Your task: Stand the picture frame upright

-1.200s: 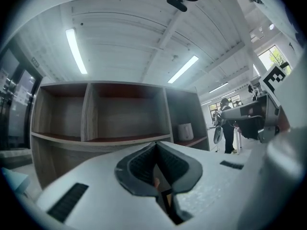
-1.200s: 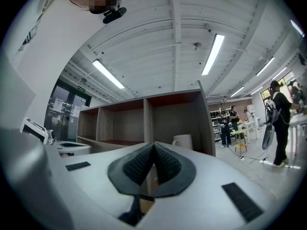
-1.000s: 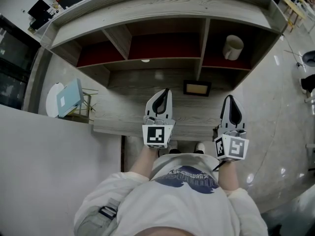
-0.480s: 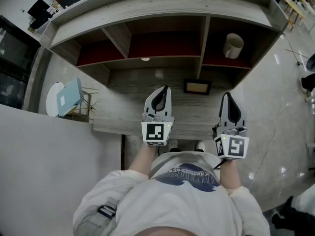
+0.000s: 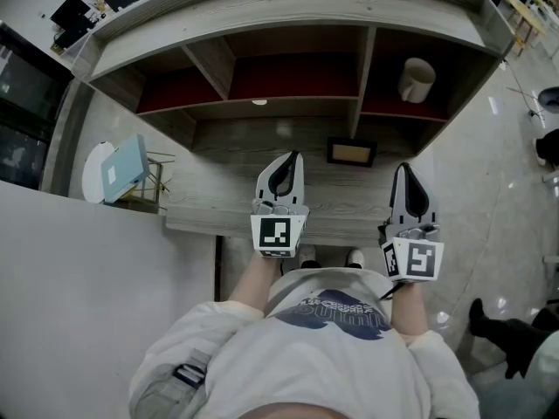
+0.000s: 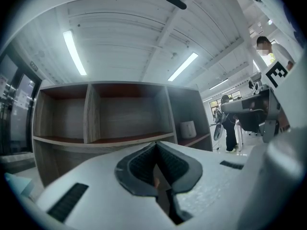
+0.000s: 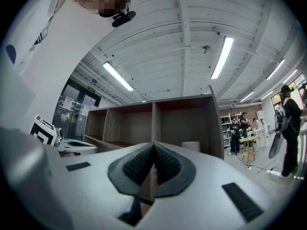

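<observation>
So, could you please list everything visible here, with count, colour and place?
shelf: one, grey wood with red back panels, before the person
frame: one, dark with tan middle, on the lower board below the right divider
cup: one, cream, upper right compartment
board: one, light blue, on a wire stand left of the shelf
disc: one, white, beside that board
leg: one, dark, a bystander's, floor at lower right
shoes: two, white, floor below the shelf edge
shirt: one, white with blue print, bottom
left gripper: one, white, shut and empty, over the lower board
right gripper: one, white, shut and empty, right of the frame
</observation>
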The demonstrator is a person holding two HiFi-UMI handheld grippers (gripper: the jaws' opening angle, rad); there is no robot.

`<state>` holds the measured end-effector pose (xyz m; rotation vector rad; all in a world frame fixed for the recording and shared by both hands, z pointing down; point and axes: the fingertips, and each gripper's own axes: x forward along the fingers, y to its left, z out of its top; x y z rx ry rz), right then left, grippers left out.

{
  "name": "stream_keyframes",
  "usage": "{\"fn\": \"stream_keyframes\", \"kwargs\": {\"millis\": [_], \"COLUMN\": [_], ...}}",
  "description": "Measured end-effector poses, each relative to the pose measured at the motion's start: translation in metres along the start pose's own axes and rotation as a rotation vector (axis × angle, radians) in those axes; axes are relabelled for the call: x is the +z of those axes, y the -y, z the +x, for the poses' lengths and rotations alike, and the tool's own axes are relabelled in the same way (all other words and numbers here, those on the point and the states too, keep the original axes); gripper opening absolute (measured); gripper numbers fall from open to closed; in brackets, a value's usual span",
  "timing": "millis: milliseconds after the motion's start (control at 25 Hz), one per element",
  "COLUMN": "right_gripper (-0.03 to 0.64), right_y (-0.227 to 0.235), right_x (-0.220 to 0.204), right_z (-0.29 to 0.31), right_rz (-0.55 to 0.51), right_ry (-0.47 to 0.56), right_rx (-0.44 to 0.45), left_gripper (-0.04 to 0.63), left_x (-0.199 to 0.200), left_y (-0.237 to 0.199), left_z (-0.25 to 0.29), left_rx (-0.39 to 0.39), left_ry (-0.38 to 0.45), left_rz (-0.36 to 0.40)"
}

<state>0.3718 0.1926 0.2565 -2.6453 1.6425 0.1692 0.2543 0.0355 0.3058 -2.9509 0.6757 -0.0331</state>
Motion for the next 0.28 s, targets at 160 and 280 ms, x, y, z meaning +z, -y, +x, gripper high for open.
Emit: {"fn": "stream_keyframes", "kwargs": {"millis": [160,280], "right_gripper": [-0.002,-0.002], "right_y": [0.0011,0.003], "right_x": [-0.0007,-0.0014], "right_z": [-0.0003,-0.0013], "right_rz": [-0.004,-0.002], "right_ry": [-0.002,-0.002], "right_rx": [-0.001,-0.003], "left_gripper": [0.005,0.005], "left_x": [-0.0018,-0.0045], "left_y": [-0.001,-0.0008], "left_z": [-0.0004,-0.0013], "left_rx": [0.006,0.01], "left_ry": [-0.005,-0.009], "left_rz": [-0.006,-0.019]}}
